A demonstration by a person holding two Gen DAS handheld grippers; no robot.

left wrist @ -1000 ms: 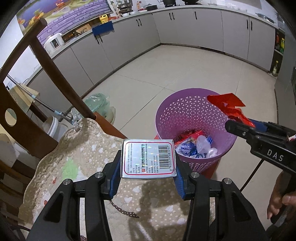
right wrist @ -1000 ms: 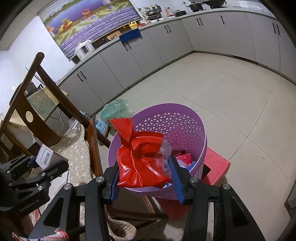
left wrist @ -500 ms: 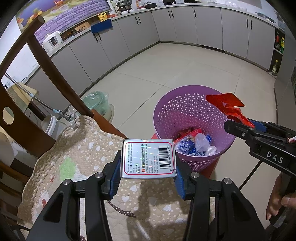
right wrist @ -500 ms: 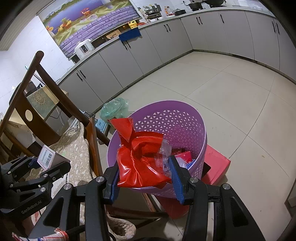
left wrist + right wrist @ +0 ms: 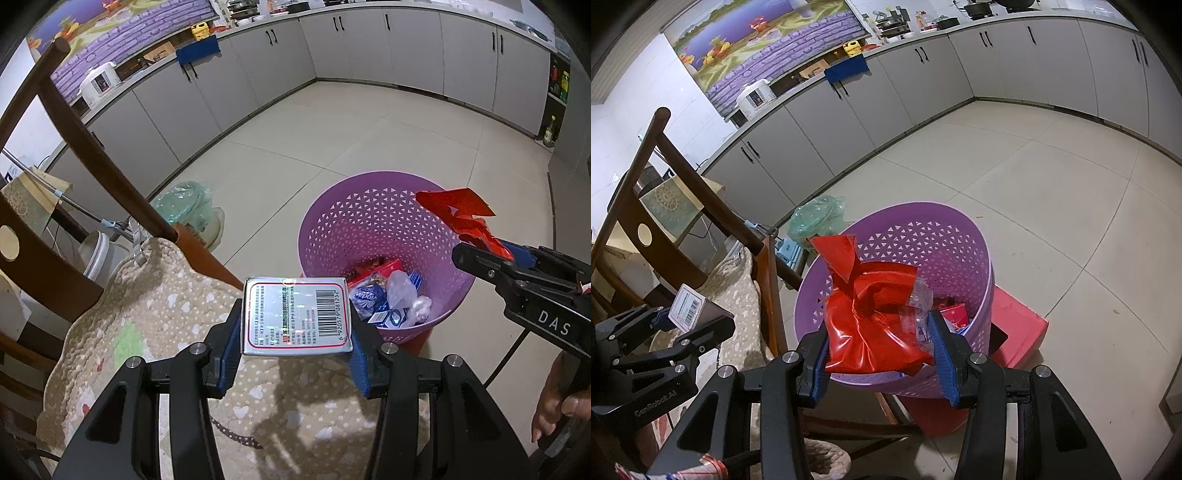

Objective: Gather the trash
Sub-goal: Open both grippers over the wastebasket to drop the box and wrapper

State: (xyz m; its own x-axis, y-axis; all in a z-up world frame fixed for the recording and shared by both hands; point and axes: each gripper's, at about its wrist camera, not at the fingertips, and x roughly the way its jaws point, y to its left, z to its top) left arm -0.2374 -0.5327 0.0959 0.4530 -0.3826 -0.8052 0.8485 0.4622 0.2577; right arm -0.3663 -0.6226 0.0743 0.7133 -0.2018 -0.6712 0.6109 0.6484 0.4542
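a flat silver packet (image 5: 295, 316) with a barcode label is clamped between the blue pads of the left gripper (image 5: 293, 347), whose jaws are closed against its two side edges. the packet is held above a quilted beige cushion (image 5: 155, 325) draped on a wooden chair (image 5: 92, 155). a crumpled red plastic bag (image 5: 871, 317) is pinched between the fingers of the right gripper (image 5: 879, 354), narrowed onto it, at the near rim of a purple perforated basket (image 5: 945, 243). wrappers (image 5: 388, 295) are seen at the basket's bottom. a red block (image 5: 1015, 321) is noted beneath the basket. grey cabinets (image 5: 923, 81) are lined along the far wall.
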